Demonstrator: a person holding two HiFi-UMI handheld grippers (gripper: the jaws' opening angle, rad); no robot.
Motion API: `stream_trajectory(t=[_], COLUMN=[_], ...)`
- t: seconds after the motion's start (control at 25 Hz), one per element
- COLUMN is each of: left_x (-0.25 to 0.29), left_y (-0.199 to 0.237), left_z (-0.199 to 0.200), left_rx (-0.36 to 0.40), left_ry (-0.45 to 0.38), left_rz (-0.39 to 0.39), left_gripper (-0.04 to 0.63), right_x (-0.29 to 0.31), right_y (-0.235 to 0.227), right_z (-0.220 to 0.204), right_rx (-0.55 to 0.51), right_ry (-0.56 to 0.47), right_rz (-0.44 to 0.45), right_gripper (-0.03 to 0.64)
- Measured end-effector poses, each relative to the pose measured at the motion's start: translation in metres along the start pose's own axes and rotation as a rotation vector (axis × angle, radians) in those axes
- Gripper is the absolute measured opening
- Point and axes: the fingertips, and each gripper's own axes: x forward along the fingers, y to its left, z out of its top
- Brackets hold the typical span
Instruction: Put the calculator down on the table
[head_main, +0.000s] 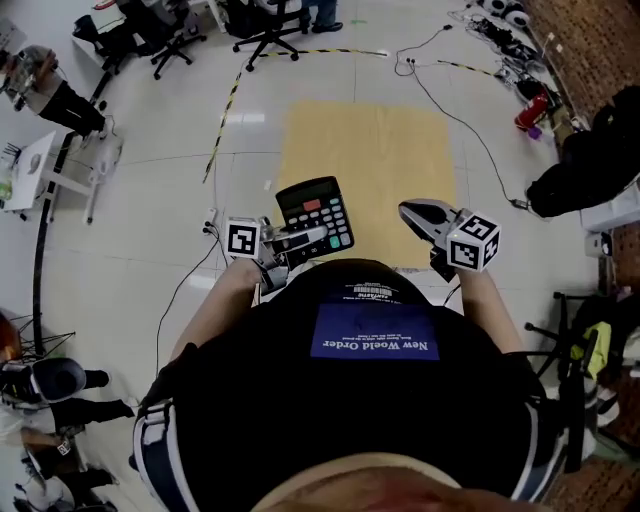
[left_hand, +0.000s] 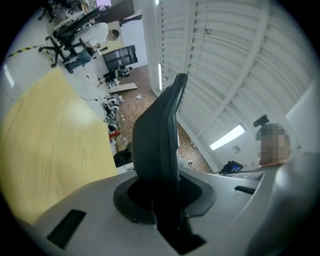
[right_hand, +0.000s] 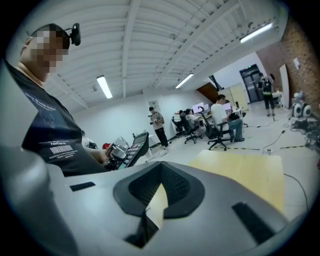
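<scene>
Black calculator (head_main: 314, 215) has its near edge hidden inside left gripper (head_main: 296, 242).

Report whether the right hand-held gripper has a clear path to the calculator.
Probably yes. The calculator is clamped in the left hand-held gripper beside it, and only open air separates them. The right hand-held gripper is shut and holds nothing.

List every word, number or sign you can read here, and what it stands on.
"New World Order": on the blue patch on the person's black shirt.
Small line under it: too small to read.
Print by the barcode on the shirt: blurred.
Keys of the calculator: too small to read.
</scene>
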Motion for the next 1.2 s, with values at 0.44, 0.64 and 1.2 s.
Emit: stream_trajectory(t=[0.44,0.64,1.2], left_x=[-0.037,-0.018,0.067], left_y=[0.068,0.097,0.158], left_z=[0.091,0.092,0.130], left_rx=[-0.030,-0.076,-0.154], left_ry=[0.165,0.152,0.113], left_rz=[-0.094,-0.073,0.190], left_gripper=[0.087,0.087,0.087], right_x=[0.084,0.081,0.034], right_y=[-0.028,-0.055,-0.151], right_z=[0.059,0.045,0.037], right_rx=[0.046,0.076,0.068], right_ry=[0.026,0.065,0.001], right_rz=[-0.135,-0.123,-0.001], right_gripper=[-0.012,-0.012,-0.012])
